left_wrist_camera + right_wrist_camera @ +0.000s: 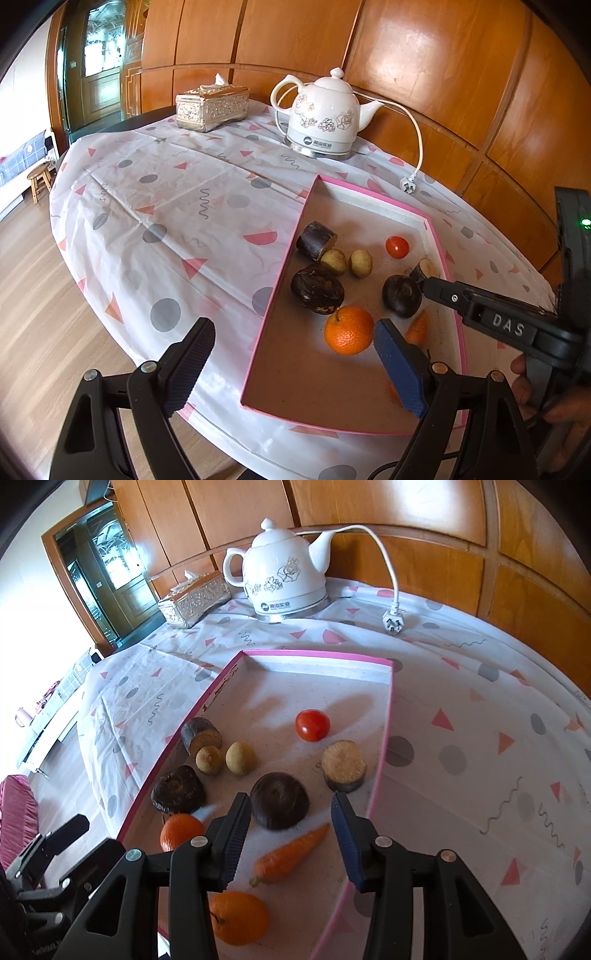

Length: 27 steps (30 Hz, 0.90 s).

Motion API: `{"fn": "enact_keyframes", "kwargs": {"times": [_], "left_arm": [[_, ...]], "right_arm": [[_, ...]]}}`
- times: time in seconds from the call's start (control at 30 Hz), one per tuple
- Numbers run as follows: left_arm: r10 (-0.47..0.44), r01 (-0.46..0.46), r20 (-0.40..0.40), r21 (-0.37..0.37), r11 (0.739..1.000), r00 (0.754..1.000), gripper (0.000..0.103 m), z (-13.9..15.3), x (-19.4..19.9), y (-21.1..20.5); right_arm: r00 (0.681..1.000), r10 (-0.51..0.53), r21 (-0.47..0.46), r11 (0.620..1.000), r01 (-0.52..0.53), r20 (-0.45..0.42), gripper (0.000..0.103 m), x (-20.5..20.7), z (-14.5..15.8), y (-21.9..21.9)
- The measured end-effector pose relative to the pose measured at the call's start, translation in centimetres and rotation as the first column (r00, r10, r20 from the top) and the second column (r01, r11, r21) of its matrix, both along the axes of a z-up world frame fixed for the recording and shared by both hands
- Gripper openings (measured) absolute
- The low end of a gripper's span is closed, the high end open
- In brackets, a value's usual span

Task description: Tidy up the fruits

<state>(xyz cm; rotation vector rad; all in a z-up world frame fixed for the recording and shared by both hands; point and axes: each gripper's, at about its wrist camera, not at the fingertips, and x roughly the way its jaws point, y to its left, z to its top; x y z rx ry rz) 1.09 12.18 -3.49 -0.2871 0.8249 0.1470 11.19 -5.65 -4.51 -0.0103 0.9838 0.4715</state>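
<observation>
A pink-rimmed tray (381,738) holds the produce: a tomato (312,724), two small yellow fruits (241,757), dark cut pieces (343,765), two dark round fruits (279,800), two oranges (240,917) and a carrot (288,853). My right gripper (290,840) hovers over the tray's near part, jaws apart and pressing on nothing; the carrot lies below the gap. My left gripper (293,365) stands wide open above the tray's near left wall (282,280), with one orange (349,330) just beyond its right finger (399,369). One right-gripper finger (443,291) reaches in beside a dark fruit (402,295).
A white electric kettle (325,114) and a silver tissue box (211,107) stand at the table's back, against a wooden wall. The kettle's cord ends in a loose plug (409,184) near the tray's far corner. The patterned cloth spreads left of the tray, then the table edge and floor.
</observation>
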Motion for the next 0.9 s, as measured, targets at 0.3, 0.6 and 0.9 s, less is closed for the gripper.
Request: {"fn": "enact_keyframes", "kwargs": {"times": [0.3, 0.6, 0.9], "left_arm": [[-0.018, 0.017, 0.027, 0.038, 0.999, 0.999, 0.092, 1.0, -0.5, -0.9], [-0.07, 0.059, 0.106, 0.104, 0.993, 0.992, 0.103, 2.9, -1.6, -2.7], [-0.117, 0.096, 0.123, 0.167, 0.981, 0.985, 0.103, 3.8, -2.3, -4.8]], "right_arm": [[0.994, -0.074, -0.036, 0.996, 0.078, 0.083, 0.046, -3.2, 1.1, -1.3], [0.959, -0.183, -0.092, 0.974, 0.207, 0.217, 0.054, -7.6, 1.7, -3.2], [0.932, -0.268, -0.108, 0.947, 0.301, 0.243, 0.054, -9.3, 1.3, -5.1]]}}
